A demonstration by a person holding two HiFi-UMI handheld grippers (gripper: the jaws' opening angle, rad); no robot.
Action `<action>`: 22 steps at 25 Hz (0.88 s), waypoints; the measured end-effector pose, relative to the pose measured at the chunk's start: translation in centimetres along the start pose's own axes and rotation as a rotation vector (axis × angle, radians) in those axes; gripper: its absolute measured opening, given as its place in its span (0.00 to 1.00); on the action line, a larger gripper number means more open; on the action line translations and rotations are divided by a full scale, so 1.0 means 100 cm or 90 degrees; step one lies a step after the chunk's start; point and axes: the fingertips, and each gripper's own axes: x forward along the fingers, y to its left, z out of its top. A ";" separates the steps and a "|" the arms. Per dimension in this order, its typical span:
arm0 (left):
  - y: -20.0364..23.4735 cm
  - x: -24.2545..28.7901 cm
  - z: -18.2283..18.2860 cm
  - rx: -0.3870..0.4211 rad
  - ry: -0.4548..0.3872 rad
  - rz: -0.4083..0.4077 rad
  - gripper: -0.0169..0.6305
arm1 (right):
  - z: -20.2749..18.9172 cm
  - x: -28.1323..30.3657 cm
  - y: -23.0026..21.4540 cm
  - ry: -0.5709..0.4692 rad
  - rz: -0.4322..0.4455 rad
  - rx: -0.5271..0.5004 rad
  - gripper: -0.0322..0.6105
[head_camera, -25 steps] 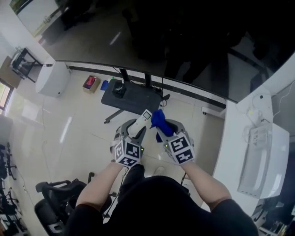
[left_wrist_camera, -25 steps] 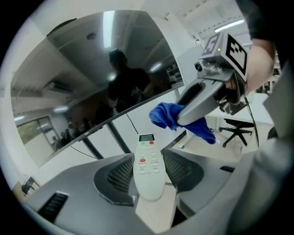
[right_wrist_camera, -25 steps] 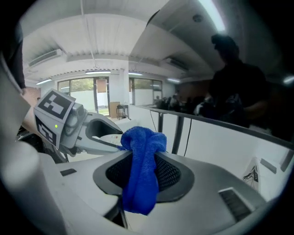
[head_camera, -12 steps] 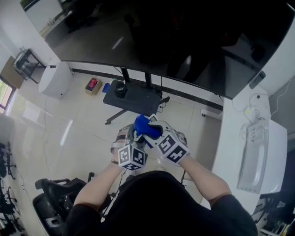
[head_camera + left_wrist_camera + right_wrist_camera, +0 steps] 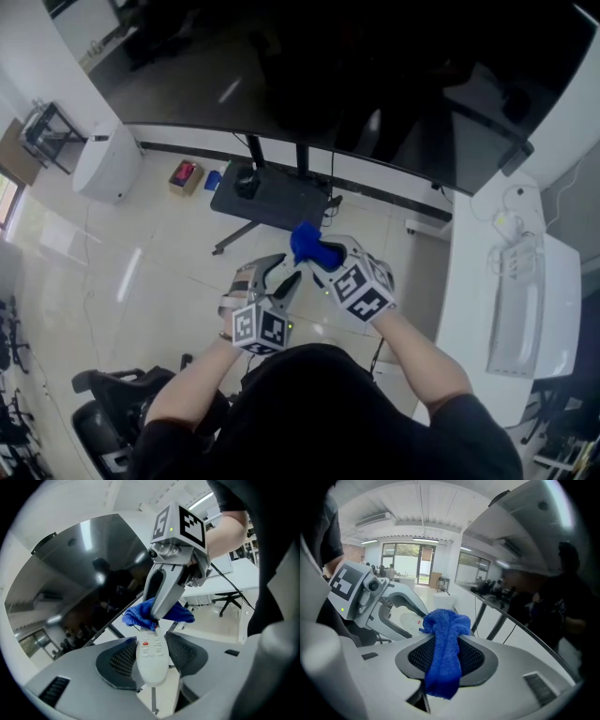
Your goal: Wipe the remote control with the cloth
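Observation:
My left gripper (image 5: 279,277) is shut on a white remote control (image 5: 151,660) with a red button, gripped near its rear end and pointing away from me. My right gripper (image 5: 321,259) is shut on a folded blue cloth (image 5: 443,651), which hangs out past its jaws. In the left gripper view the cloth (image 5: 157,613) lies against the remote's far end, with the right gripper's finger (image 5: 164,592) slanting down onto it. In the head view the cloth (image 5: 307,245) sits just ahead of both grippers, which are held close together above the floor. The remote (image 5: 410,620) shows behind the cloth in the right gripper view.
A large dark screen (image 5: 309,84) on a black stand base (image 5: 267,199) fills the space ahead. A white cabinet (image 5: 105,161) and a red box (image 5: 185,173) stand at the left. A white table (image 5: 487,309) with devices runs along the right, and an office chair (image 5: 103,412) is at lower left.
The right gripper swept the cloth leftwards over the remote half a second ago, then back to the right, to the remote's far end. The left gripper dropped slightly lower.

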 end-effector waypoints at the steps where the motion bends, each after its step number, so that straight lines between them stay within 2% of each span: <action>1: 0.000 -0.001 -0.003 0.001 0.000 -0.002 0.34 | 0.001 -0.001 -0.004 -0.001 -0.008 0.005 0.27; 4: 0.004 -0.003 -0.007 -0.009 0.000 -0.002 0.34 | 0.012 -0.005 -0.002 -0.018 -0.011 0.011 0.27; 7: 0.009 -0.004 -0.009 -0.022 0.002 0.002 0.34 | 0.030 -0.006 0.026 -0.038 0.036 -0.005 0.27; 10: 0.010 -0.003 -0.010 0.007 -0.004 0.000 0.34 | 0.040 -0.001 0.056 -0.038 0.092 -0.023 0.27; 13: 0.009 -0.009 -0.007 0.043 -0.015 -0.001 0.34 | 0.040 0.004 0.069 -0.023 0.124 -0.030 0.27; 15: 0.007 -0.015 -0.006 0.059 -0.022 -0.001 0.34 | 0.035 0.005 0.065 -0.009 0.112 -0.035 0.27; 19: -0.003 -0.027 -0.002 0.081 -0.036 -0.006 0.34 | 0.017 0.003 0.037 0.016 0.053 -0.036 0.27; 22: -0.005 -0.030 -0.002 0.062 -0.044 -0.012 0.34 | 0.014 -0.001 0.017 0.013 0.019 -0.021 0.27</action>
